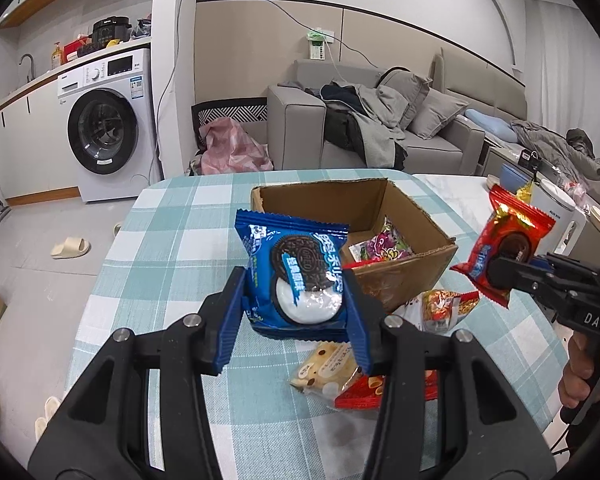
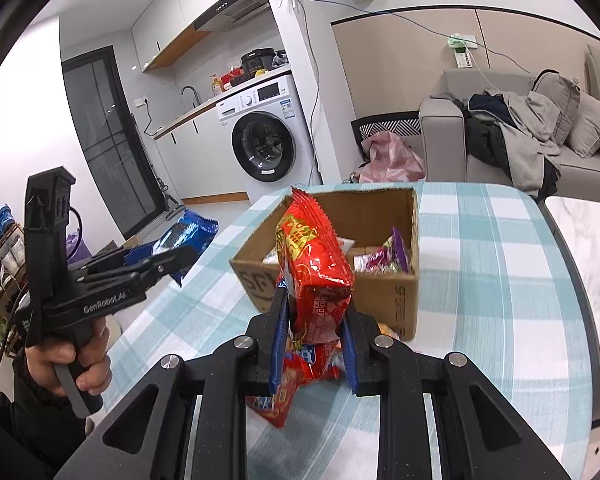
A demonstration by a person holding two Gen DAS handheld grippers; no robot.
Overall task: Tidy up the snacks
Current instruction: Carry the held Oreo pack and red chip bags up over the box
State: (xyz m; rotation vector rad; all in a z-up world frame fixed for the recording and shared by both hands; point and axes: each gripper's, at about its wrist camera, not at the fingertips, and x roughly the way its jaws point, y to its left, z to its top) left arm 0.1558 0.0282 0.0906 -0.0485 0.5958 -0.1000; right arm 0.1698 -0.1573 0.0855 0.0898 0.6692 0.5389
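Currently, both claws are loaded. The left claw is clamped on a blue cookie packet, gripped across its lower half with the packet standing upright between the blue pads. Just ahead of this claw and slightly to its right sits the cardboard box, open-topped, on the checked table. The right claw is clamped on a red snack packet, likewise upright, with the box directly ahead of it and close. Both packets are held off the table and outside the box; neither is over the opening yet, as far as the views allow. Inside the box, at least one purple-printed packet and some pale wrappers are already lodged, so part of the sorting appears done. Remaining on the table: a pale cake packet just below and right of the left claw, a red packet beside it, and a noodle-print packet against the box's near wall. By judgement the task is roughly midway: two items in transit, at least three loose items outstanding. The box has visible room left.
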